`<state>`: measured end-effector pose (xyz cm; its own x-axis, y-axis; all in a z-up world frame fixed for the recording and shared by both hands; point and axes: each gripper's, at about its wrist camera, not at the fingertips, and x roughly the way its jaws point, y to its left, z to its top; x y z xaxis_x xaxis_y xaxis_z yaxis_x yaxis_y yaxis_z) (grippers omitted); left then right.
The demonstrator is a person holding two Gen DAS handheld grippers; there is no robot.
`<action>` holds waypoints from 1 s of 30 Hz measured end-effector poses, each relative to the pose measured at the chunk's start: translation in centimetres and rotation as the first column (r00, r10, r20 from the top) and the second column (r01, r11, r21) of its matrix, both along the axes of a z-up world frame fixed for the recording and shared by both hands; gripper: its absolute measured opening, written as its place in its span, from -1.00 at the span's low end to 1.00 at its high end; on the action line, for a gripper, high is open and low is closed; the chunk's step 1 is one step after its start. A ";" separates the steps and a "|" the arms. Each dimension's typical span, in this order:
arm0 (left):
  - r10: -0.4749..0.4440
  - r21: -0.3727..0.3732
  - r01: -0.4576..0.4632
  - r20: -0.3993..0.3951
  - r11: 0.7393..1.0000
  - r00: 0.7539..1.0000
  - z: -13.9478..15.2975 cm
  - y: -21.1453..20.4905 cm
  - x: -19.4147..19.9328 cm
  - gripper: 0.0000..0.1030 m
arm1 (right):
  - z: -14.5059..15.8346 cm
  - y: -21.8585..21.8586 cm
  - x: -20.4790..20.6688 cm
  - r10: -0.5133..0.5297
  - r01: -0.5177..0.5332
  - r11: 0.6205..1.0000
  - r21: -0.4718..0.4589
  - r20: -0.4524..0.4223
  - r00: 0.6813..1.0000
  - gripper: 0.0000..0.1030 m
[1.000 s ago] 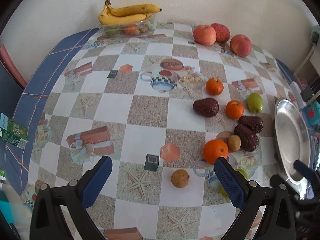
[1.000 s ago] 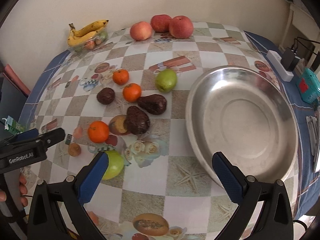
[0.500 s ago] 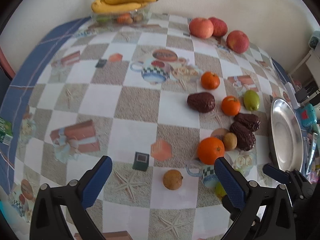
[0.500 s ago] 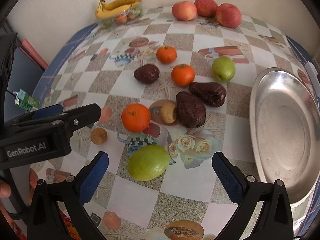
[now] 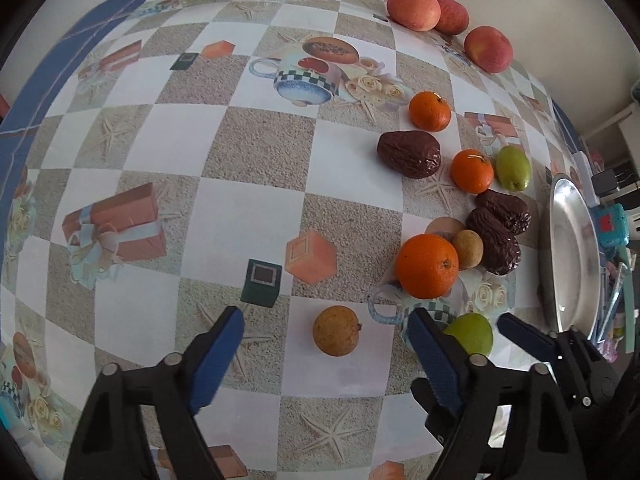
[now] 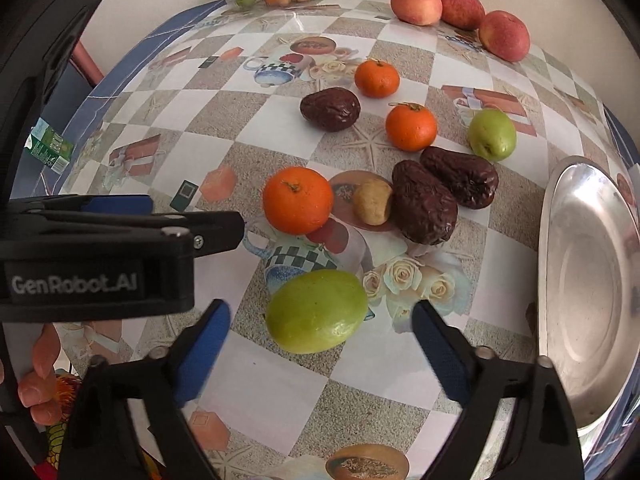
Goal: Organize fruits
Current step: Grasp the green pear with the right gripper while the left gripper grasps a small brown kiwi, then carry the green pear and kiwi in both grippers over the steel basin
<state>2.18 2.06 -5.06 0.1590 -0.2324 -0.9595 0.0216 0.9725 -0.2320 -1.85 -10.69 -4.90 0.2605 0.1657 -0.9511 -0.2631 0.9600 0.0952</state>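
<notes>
the checkered cloth (image 6: 280,136) is strewn with fruit, and the steel dish (image 6: 592,280) sits at its right edge, bare. your right gripper (image 6: 320,316) stands wide open and empty with the green fruit (image 6: 316,311) lying straight ahead between its fingers, long axis running across the gap from finger to finger, so you'd likely grip it end to end or turn the wrist first. your left gripper (image 5: 326,330), also spread wide and holding nothing, frames the small brown fruit (image 5: 335,330), so each hand is nearer its own piece, and the dish lies to the right of both.
</notes>
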 end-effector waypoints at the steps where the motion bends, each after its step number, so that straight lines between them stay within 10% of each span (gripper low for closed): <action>1: 0.005 -0.016 -0.005 -0.011 1.000 1.000 -0.1 0.1 0.0 0.59 | -0.1 0.0 0.1 0.002 -0.002 1.000 -0.003 -0.004 1.000 0.64; 7: -0.009 -0.073 0.004 -0.063 0.997 0.998 -0.5 0.0 -0.2 0.00 | 0.0 0.1 0.3 0.005 -0.005 1.000 0.008 -0.001 1.000 0.03; 11: -0.013 -0.093 0.006 -0.074 0.996 0.997 -0.6 -0.1 -0.2 -0.33 | 0.1 0.0 0.1 0.009 -0.009 1.000 0.006 -0.001 1.000 0.03; 30: 0.062 -0.090 -0.063 -0.013 0.994 0.998 0.7 1.5 -0.4 -0.49 | 1.3 -1.8 -0.2 -0.064 0.062 0.996 0.062 0.020 0.998 0.03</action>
<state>1.74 3.57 -4.40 0.1667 -0.3083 -0.9366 -0.0414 0.9468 -0.3190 -2.07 -12.45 -3.64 0.2931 0.2062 -0.9336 -0.2050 0.9673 0.1493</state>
